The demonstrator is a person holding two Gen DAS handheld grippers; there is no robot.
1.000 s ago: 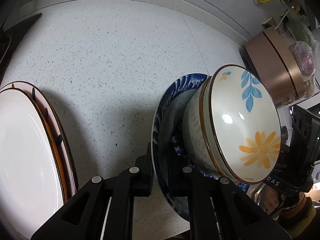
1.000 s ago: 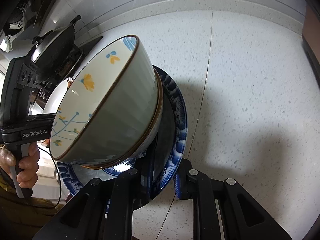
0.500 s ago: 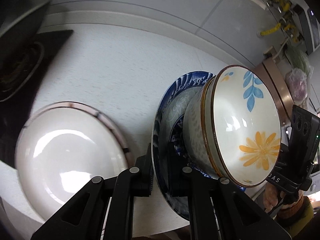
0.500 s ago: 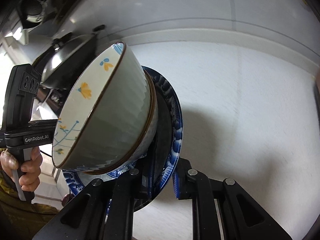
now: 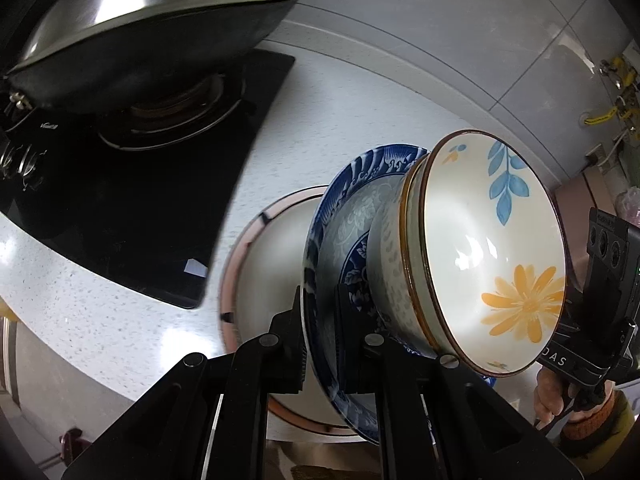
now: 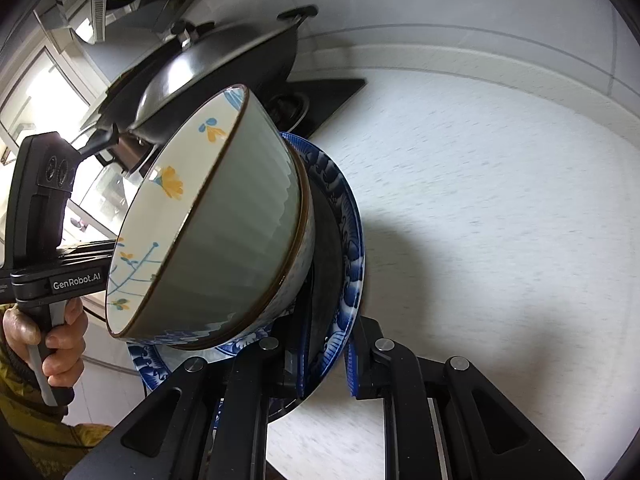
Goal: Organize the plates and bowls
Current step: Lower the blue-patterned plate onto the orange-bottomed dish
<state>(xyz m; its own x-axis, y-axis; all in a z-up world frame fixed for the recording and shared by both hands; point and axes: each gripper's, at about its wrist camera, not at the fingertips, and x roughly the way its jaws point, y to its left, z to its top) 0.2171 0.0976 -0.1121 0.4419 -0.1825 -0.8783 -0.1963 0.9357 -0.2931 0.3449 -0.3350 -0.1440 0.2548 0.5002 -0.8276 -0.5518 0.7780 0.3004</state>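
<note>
The blue-patterned plate (image 5: 352, 184) carried two nested bowls: a speckled bowl (image 5: 386, 256) and, inside it, a floral bowl (image 5: 492, 248), cream with blue leaves and orange flowers. The left gripper (image 5: 320, 336) and right gripper (image 6: 326, 360) were clamped on opposite rim edges, above the white plate (image 5: 260, 276) on the countertop (image 5: 120, 320).

Two bowls (image 5: 492, 256), one nested in the other, sit on a plate (image 5: 352, 184) raised off the counter (image 5: 340, 92). Below it, on the counter, lies a second plate (image 5: 260, 264). To the left is the stove (image 5: 140, 200), with a wok (image 5: 132, 40) on it.
</note>
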